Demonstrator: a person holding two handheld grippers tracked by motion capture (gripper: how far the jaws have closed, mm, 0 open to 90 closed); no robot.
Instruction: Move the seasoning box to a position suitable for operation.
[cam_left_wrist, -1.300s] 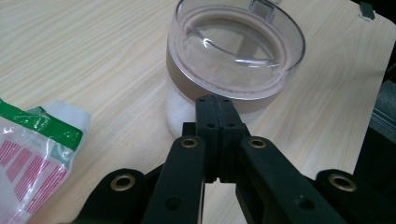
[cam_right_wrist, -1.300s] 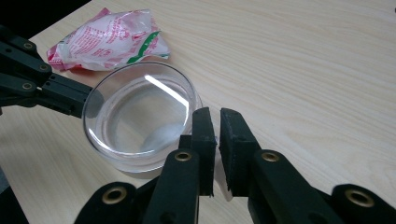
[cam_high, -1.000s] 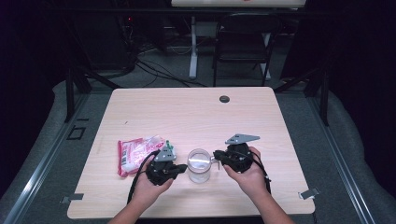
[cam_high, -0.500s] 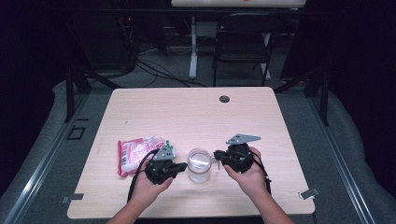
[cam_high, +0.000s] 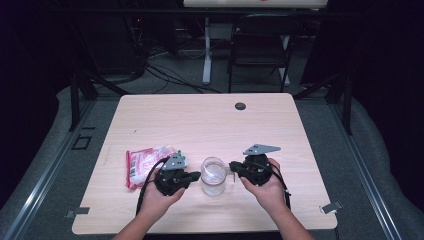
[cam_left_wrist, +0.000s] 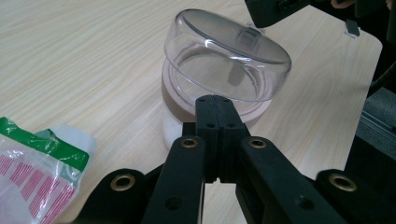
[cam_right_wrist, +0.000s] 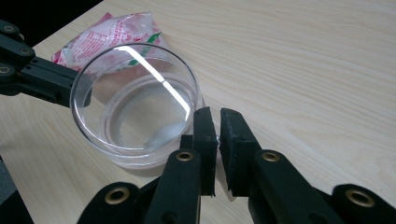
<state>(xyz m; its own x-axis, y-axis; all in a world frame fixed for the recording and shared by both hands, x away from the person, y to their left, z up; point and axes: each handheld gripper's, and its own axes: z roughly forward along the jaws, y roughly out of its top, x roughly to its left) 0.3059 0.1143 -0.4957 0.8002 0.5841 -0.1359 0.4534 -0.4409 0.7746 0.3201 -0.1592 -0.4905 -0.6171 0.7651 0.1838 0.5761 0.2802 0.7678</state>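
Observation:
A clear glass cup (cam_high: 213, 175) stands upright on the wooden table (cam_high: 200, 125) between my two grippers. In the right gripper view the cup (cam_right_wrist: 135, 107) has a wet film inside, and my right gripper (cam_right_wrist: 215, 114) is shut on the clear handle at its side, with only a narrow gap between the jaws. My left gripper (cam_left_wrist: 215, 100) is shut with nothing in it, and its tips rest at the cup's (cam_left_wrist: 224, 70) near wall. In the high view the left gripper (cam_high: 197, 175) points right at the cup and the right gripper (cam_high: 232, 167) points left at it.
A red, white and green plastic packet (cam_high: 142, 162) lies flat just left of the left gripper, near its cable. A black round grommet (cam_high: 240, 106) sits at the table's far edge. A chair (cam_high: 260, 45) stands on the floor beyond the table.

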